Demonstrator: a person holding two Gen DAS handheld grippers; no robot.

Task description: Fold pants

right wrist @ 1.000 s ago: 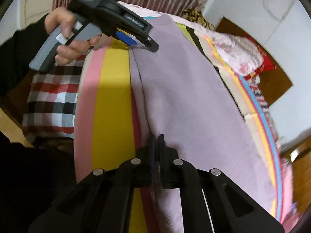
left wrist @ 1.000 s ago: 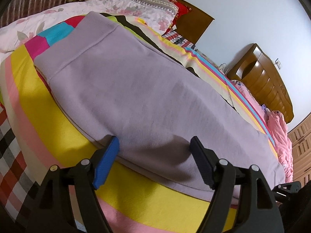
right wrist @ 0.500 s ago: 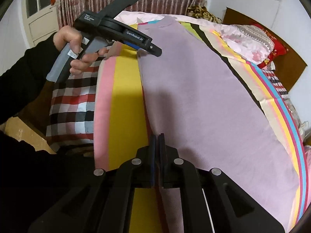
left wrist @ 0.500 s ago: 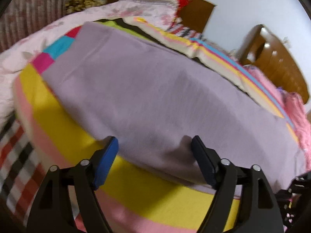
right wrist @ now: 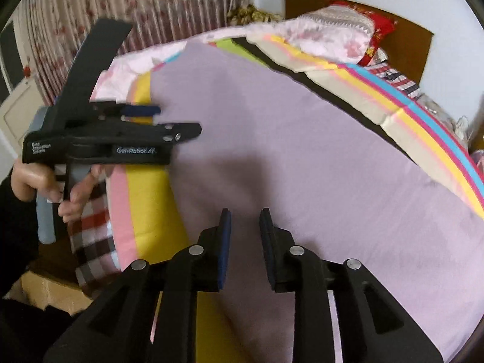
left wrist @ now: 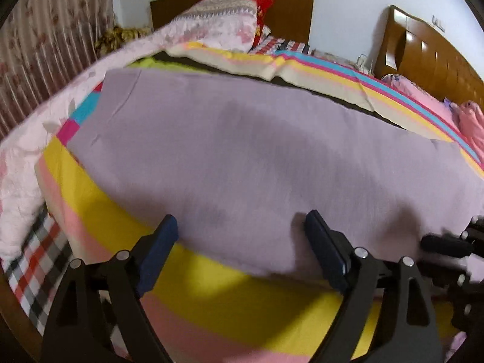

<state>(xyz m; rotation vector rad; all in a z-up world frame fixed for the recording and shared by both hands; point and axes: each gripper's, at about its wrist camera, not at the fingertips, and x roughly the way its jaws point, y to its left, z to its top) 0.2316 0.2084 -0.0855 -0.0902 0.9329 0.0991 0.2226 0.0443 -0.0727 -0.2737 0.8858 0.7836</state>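
Left wrist view: pants (left wrist: 242,157) lying flat and smooth as one long lilac strip across the striped sheet (left wrist: 127,236), apparently already halved leg on leg; left gripper (left wrist: 240,236) hovering at the near edge, jaws opening wide, holding nothing. Right wrist view: right gripper (right wrist: 244,227) poised over the strip's near end, jaws opening, only flat cloth showing beneath the gap, nothing pinched; left gripper again showing at the far left, carried in a hand (right wrist: 36,187). Judging by this: lengthwise fold done, crosswise folds remaining.
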